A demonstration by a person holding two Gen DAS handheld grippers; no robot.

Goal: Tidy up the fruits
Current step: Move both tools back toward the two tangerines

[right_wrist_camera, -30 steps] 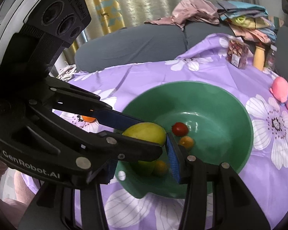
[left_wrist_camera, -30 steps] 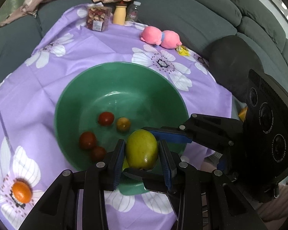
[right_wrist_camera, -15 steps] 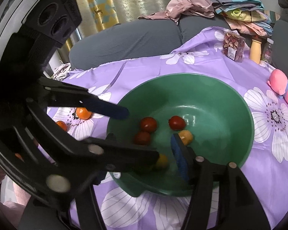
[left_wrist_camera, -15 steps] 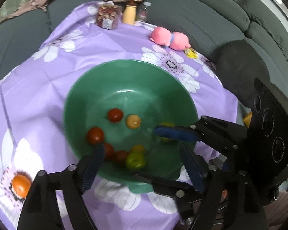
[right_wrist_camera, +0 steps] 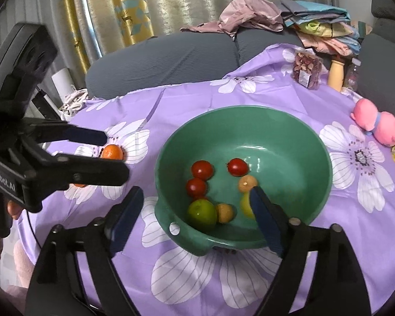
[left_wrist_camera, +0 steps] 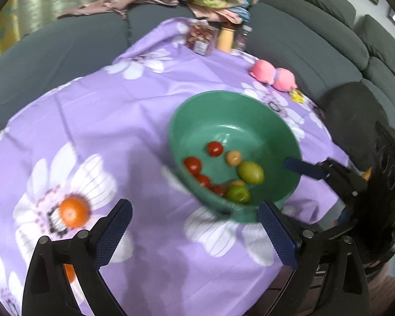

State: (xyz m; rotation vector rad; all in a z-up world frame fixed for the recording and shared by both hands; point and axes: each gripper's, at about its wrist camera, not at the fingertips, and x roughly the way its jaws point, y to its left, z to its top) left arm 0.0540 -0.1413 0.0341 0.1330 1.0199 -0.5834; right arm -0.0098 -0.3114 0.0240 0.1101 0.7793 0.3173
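Left claw [left_wrist_camera: 194,222]: your jaws gape wide, gripping nothing, above the purple cloth [left_wrist_camera: 123,121].
Right claw [right_wrist_camera: 196,205]: yours too, spread and empty at the bowl's near rim.
Green bowl [right_wrist_camera: 284,121]: holds tomatoes, mango [left_wrist_camera: 250,172], green fruit [right_wrist_camera: 201,213].
Orange [left_wrist_camera: 73,212]: on the cloth, left of the bowl.

Desk cloth [right_wrist_camera: 187,100]: purple w/ big white daisies. Bowl [right_wrist_camera: 297,137]: green. In it: red tomatoes [right_wrist_camera: 202,169], green fruit [right_wrist_camera: 201,212], yellow-green mango [left_wrist_camera: 250,172]. Orange mandarin [left_wrist_camera: 73,212] on cloth. Pink plush [right_wrist_camera: 375,125]. Fingers [right_wrist_camera: 126,221]: black, blue pads. Curtain [right_wrist_camera: 123,8]: gold/beige.
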